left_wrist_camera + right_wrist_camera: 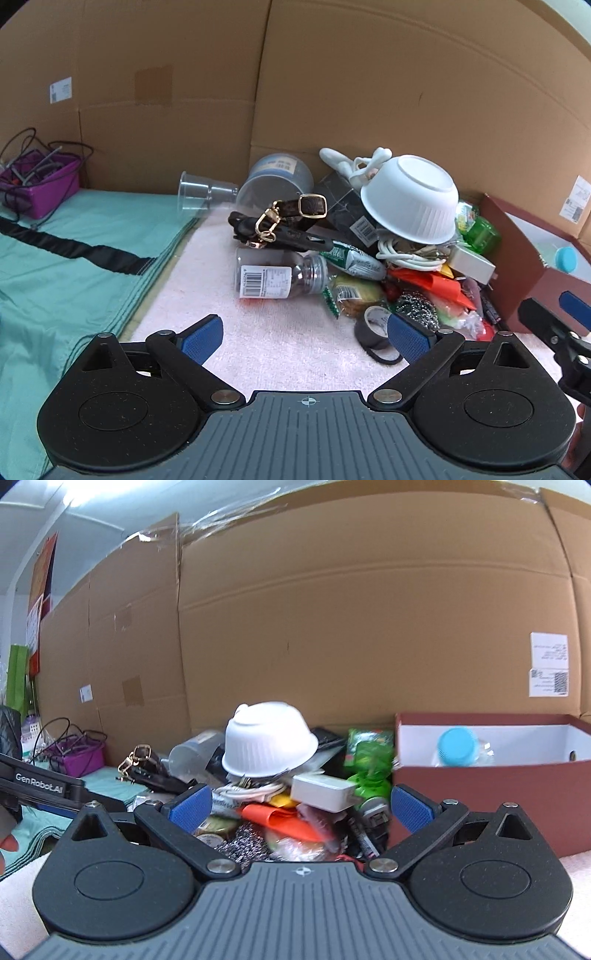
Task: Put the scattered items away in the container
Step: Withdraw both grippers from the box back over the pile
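From the left wrist, the clutter sits heaped on a pink towel (258, 343) against the cardboard wall (332, 92), which reads as a pile dumped for sorting; a white bowl (412, 199) lies upturned on top at about one o'clock, propped by a white cable (406, 254), and a brown jar (277, 277) lies on its side at twelve o'clock; the container, a dark red box (532, 291), stands at three o'clock just beside the pile, handy for short transfers; the left gripper (304, 338) is spread wide and holds nothing, a roll of black tape (373, 325) near its right pad.

From the right wrist, the box (480, 797) is at two o'clock with a blue-capped bottle (458, 746) already inside; the right gripper (301, 808) stands fully apart, empty, aimed at the heap; a white adapter (325, 788) and orange wrapper (280, 818) lie ahead between its pads, untouched.
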`<state>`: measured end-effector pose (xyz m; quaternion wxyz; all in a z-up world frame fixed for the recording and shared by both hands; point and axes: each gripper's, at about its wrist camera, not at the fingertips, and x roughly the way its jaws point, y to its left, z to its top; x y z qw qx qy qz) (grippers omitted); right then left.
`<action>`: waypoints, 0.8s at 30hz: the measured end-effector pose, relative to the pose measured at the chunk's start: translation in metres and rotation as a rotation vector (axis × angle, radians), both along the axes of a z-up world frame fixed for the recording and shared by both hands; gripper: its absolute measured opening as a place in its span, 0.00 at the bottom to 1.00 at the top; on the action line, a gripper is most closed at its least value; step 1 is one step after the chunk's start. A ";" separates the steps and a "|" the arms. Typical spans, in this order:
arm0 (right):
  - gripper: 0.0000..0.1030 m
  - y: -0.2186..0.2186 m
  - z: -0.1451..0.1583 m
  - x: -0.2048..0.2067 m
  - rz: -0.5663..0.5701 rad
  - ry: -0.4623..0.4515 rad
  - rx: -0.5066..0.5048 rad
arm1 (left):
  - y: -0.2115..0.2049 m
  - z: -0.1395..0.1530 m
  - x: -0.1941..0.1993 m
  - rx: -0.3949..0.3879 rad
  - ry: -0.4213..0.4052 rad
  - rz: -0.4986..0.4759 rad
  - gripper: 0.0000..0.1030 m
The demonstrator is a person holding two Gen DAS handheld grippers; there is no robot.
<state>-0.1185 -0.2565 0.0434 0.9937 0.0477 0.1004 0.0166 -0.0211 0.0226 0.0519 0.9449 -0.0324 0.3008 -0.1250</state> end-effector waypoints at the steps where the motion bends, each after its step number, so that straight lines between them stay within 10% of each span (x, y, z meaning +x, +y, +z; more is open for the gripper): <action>1: 1.00 0.002 -0.003 0.003 -0.009 0.002 -0.005 | -0.004 -0.003 0.000 0.011 -0.013 0.002 0.98; 24: 1.00 -0.006 -0.020 0.024 -0.033 0.108 0.042 | -0.021 -0.059 0.014 0.112 0.060 0.067 1.00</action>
